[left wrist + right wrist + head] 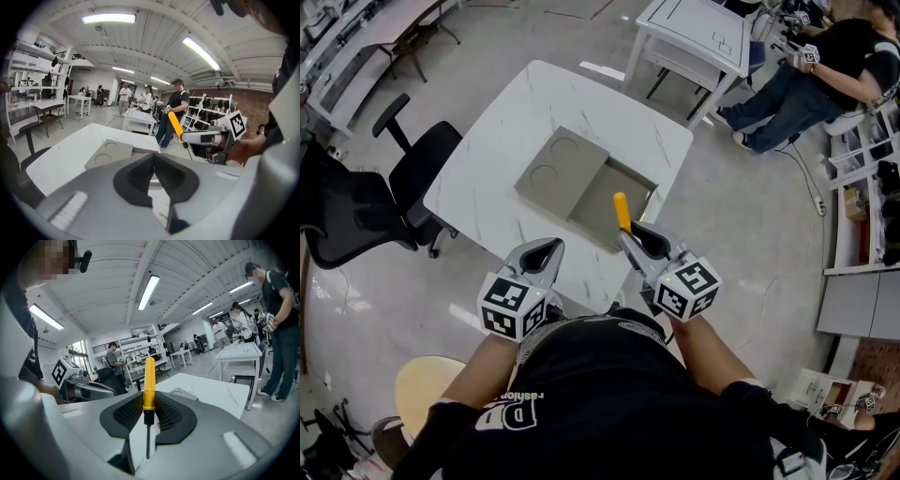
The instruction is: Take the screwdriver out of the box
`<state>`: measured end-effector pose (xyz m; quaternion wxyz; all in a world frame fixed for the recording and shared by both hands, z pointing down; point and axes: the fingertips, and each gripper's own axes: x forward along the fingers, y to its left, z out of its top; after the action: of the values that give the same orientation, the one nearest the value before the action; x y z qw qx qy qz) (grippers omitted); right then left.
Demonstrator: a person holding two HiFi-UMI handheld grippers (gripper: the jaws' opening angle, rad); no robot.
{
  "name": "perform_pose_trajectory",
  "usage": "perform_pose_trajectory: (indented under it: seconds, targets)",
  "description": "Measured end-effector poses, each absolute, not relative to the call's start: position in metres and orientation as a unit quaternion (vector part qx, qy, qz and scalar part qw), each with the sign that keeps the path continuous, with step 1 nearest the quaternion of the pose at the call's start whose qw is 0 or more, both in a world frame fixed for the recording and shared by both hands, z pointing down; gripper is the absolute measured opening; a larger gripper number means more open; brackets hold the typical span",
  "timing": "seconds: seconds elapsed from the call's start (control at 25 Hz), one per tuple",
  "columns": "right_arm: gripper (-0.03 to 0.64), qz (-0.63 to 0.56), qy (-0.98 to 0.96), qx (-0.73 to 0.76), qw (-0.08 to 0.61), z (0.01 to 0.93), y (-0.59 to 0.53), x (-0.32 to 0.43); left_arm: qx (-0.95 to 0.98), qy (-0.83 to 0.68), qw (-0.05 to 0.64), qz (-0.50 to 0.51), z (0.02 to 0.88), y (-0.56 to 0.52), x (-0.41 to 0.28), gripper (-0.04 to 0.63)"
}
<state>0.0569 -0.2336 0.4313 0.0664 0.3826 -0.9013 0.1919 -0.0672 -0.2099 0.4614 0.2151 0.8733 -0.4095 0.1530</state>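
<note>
The right tool (630, 232) pinched the yellow-handled screwdriver (622, 210) at the lower end of its handle, with the metal shaft pointing back toward the person. The screwdriver was raised above the near edge of the open grey rectangular box (609, 202). The box sat mid-desk on the white marble-patterned desk (506, 141), and its grey lid with two round recesses (561, 172) lay over its left part. The left tool (551, 246) hovered at the desk's near edge, jaws pressed together and empty.

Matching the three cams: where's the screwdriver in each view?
Head view: screwdriver just right of centre, yellow handle poking from the right gripper, over the box.
Left gripper view: screwdriver right of centre, slanted.
Right gripper view: screwdriver dead centre, upright between the jaws.
Shared landmark: white table.
</note>
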Motion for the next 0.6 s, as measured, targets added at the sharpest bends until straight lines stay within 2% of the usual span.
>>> perform_pose_trajectory:
  seconds: [0.6]
  targets:
    - [0.075, 0.19, -0.904, 0.375, 0.072, 0.4327, -0.2319, 0.0529, 0.875, -0.409, 0.21, 0.152, 0.4594, -0.2109, -0.0671, 0.058]
